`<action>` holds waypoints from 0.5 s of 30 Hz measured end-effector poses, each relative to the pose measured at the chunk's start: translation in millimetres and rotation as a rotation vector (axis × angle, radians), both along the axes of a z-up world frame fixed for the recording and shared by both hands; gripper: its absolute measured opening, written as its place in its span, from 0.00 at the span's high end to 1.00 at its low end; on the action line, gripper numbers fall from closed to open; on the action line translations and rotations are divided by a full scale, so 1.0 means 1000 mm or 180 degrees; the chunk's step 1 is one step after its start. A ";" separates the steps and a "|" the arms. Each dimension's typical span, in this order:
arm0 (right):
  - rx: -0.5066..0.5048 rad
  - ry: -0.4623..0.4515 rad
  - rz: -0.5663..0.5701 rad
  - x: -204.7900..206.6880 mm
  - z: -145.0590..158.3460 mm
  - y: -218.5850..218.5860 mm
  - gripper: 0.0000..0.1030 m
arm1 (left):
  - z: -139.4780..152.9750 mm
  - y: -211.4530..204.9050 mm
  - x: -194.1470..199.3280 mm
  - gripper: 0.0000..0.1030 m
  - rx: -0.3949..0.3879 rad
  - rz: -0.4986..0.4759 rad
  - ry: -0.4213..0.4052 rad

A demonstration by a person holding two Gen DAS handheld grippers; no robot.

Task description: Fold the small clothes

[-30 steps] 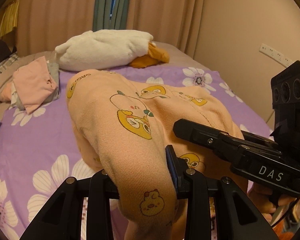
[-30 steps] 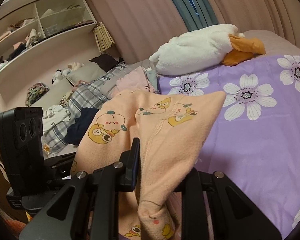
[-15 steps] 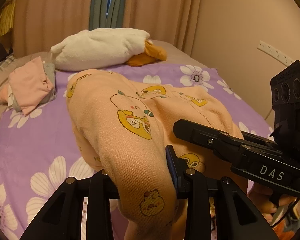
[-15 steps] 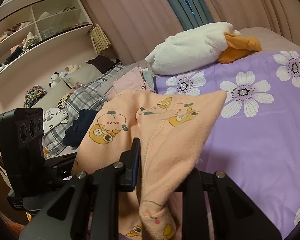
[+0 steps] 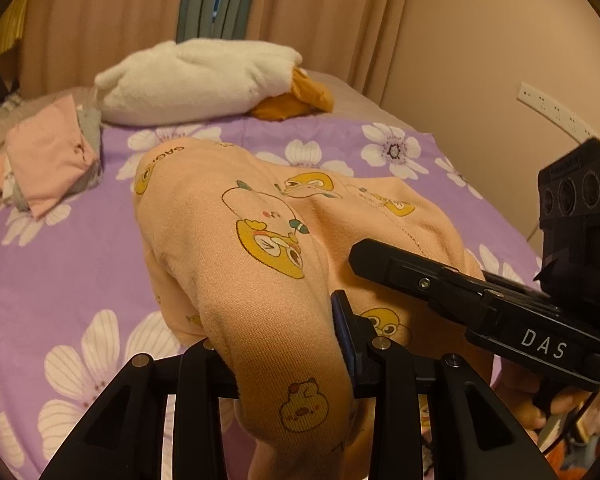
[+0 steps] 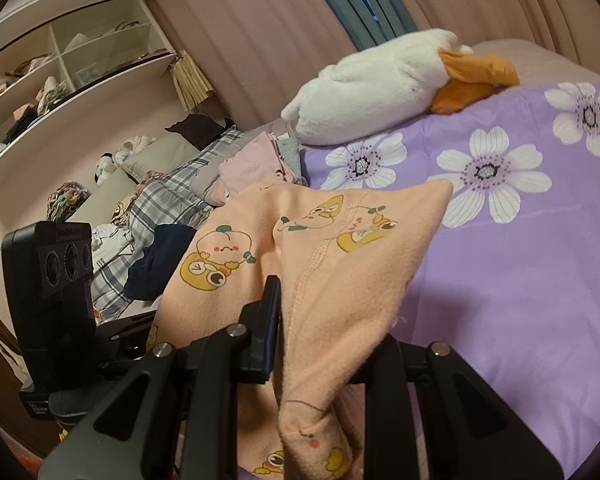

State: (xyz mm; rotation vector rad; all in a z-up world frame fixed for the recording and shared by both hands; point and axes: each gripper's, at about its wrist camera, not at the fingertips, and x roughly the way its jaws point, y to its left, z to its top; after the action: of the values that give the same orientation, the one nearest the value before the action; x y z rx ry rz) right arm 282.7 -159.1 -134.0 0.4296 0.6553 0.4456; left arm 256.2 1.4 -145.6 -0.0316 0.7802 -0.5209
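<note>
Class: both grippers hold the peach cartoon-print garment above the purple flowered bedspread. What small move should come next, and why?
Probably lower both grippers together toward the bedspread. The left gripper and right gripper each pinch a bunched edge of the peach garment, whose far end already rests there while the near end hangs.

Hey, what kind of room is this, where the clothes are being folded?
Most likely a bedroom. A bed under a purple flowered sheet fills the view, a white plush toy lies near the curtains, and open wall shelves hold clothes and odds and ends.
</note>
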 end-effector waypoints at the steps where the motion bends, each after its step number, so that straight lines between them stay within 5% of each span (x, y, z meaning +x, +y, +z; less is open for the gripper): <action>1: 0.0019 0.0006 -0.0005 0.002 -0.003 -0.001 0.78 | -0.002 0.001 0.004 0.67 -0.0029 -0.0012 0.0023; 15: 0.0142 0.0410 -0.0093 0.036 -0.047 -0.004 0.78 | -0.048 0.009 0.050 0.67 -0.0188 -0.0026 0.0482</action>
State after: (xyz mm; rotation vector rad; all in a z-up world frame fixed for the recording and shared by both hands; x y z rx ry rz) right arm 318.6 -163.2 -181.3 0.5125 0.7639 0.4077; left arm 305.8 10.0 -193.3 -0.1238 0.9129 -0.5538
